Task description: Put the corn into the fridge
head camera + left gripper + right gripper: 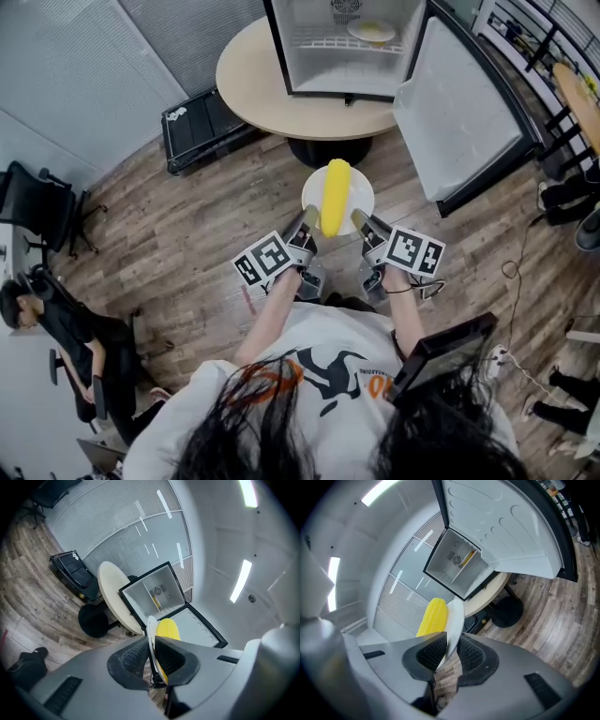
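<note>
Fingers, left gripper (309,217) (151,643): two, clamped on the left rim of a white plate (362,193) (150,629).
Fingers, right gripper (359,221) (449,641): two, pinching the same plate (456,615) at its right rim.
Floor (202,220): one stretch of wood planks under the scene.
Worktop (251,77): one, round and pale, carrying the fridge.
Fridge (307,67) (140,597) (450,569): one, standing open ahead of the grippers; its single door (459,122) is swung out to the right.
Plates: two; one is held level between the grippers, a second plate (372,32) with something yellow sits on the fridge shelf (323,43).
Corn (335,195) (168,629) (433,616): one yellow cob, lying on the held plate, outside the fridge.
</note>
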